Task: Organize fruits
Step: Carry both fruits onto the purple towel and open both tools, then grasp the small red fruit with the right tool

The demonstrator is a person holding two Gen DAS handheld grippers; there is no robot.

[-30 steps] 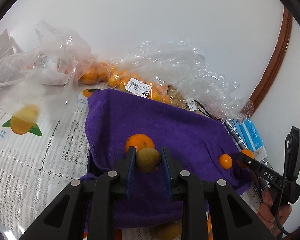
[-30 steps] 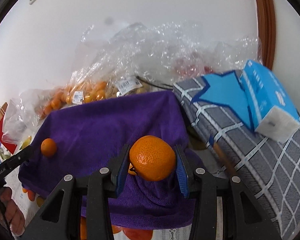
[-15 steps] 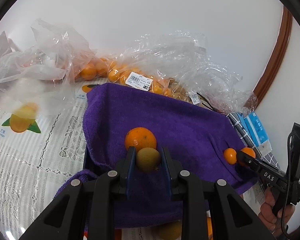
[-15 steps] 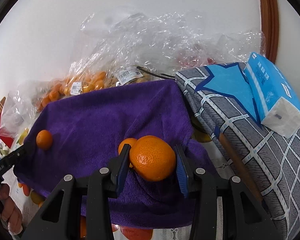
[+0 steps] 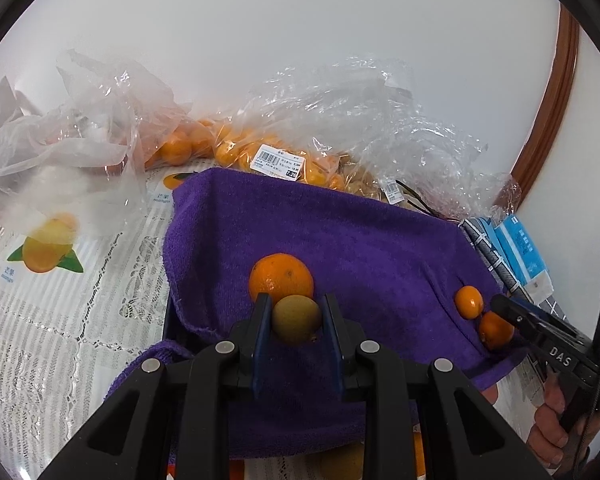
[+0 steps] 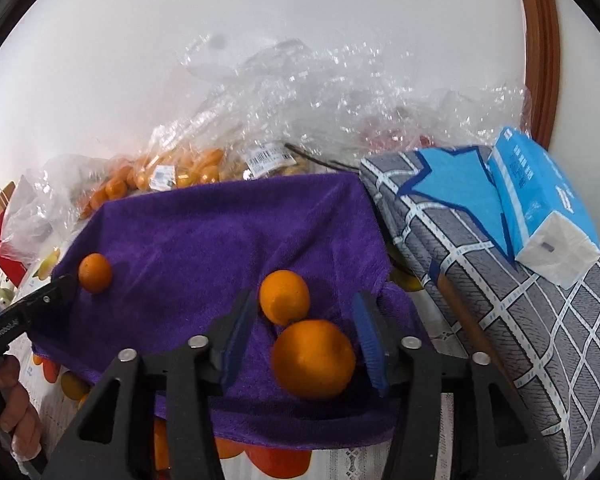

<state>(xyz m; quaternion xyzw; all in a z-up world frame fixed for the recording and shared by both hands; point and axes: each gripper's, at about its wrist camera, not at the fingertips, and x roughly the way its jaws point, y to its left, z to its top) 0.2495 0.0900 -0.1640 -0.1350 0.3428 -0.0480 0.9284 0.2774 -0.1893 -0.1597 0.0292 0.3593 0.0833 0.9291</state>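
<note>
Left hand-held gripper clamped on small greenish-brown fruit; right hand-held gripper spread, mandarin loose between its fingers on purple towel: round, soft-skinned, probably rolls, grip across middle.

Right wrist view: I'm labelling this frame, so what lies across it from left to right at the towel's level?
Left gripper → small orange → middle orange → big orange → checked cloth → tissue pack.
</note>
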